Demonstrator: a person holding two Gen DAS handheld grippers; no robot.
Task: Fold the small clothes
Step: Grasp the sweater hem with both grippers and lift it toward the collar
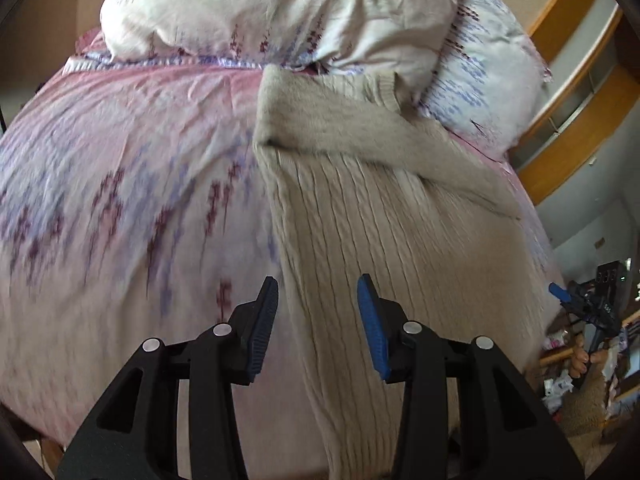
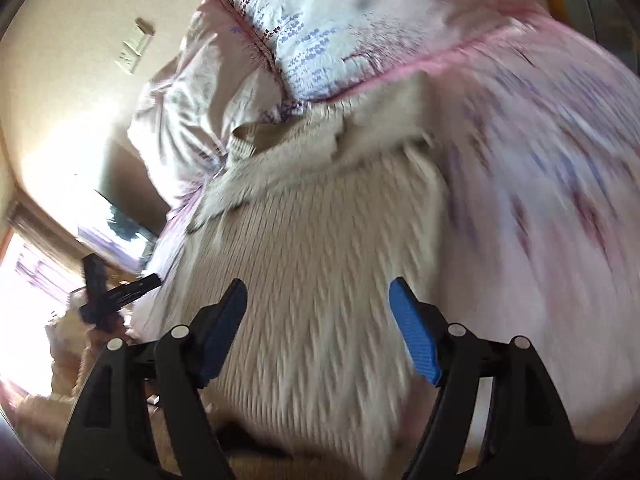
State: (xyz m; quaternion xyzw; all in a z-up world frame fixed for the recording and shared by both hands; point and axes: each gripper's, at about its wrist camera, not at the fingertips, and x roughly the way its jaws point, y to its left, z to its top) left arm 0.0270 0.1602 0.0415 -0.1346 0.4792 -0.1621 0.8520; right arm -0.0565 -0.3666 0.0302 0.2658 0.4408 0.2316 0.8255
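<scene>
A beige cable-knit sweater (image 1: 380,216) lies on a floral pink bedspread (image 1: 120,184), one sleeve folded across its chest, below the pillows (image 1: 260,12). The left claw (image 1: 318,320) and right claw (image 2: 318,328) hover above it, jaws apart, gripping nothing.

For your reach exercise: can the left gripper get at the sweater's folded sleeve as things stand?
Probably yes: the left gripper is open and empty, and nothing lies between it and the sleeve on the sweater.

Your beige ribbed-knit sweater (image 1: 360,208), fuzzy and matt, on wrinkled smooth cotton-like floral bedsheet (image 1: 120,168).
</scene>
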